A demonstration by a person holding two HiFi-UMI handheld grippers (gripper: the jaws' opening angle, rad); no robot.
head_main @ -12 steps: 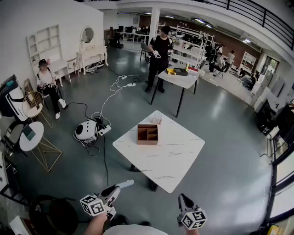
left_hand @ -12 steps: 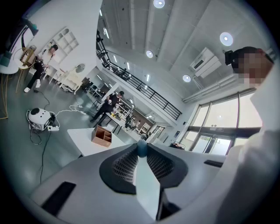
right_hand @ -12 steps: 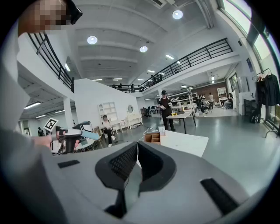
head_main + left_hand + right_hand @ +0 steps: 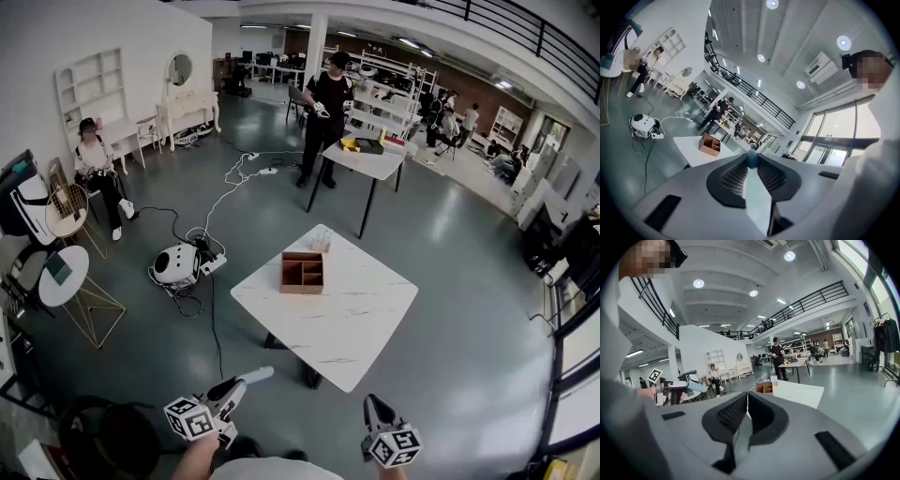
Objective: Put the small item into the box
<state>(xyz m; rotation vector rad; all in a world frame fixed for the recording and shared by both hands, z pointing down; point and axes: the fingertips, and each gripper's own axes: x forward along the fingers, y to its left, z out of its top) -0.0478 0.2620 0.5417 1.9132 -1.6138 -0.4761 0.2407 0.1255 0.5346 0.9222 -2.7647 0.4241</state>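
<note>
1. Room: a large hall with a grey floor (image 4: 469, 281). Other people work at a further table (image 4: 370, 159), well apart from the work area.
2. Worktop: a white table (image 4: 356, 328) stands in the middle of the floor. The person holding the grippers stands well apart from its near corner.
3. Box (image 4: 302, 274): a brown wooden box with open compartments sits on the worktop near the far corner, beside the far-left edge. Whether any compartment holds anything cannot be told at this range. A pale upright thing (image 4: 323, 244) stands just beside the box, toward the far corner.
4. Right gripper (image 4: 372, 403): held low, near the person's body. Its own view shows the jaws pressed together with nothing between them.
5. Left gripper (image 4: 265, 373): held low and pointed roughly toward the table. Its own view shows the jaws drawn in to a narrow V.
6. Small item (image 4: 752, 159): a dark bluish rounded thing sits right at the left jaw tips and appears to be pinched there. Judged to be the task's item, though a gripper part cannot be ruled out.
7. Progress, as a judgement: the item appears to be in hand, and the placing is not yet done. Remaining steps:
   - approach the table;
   - bring the left jaw tips over a compartment;
   - release the item.
</note>
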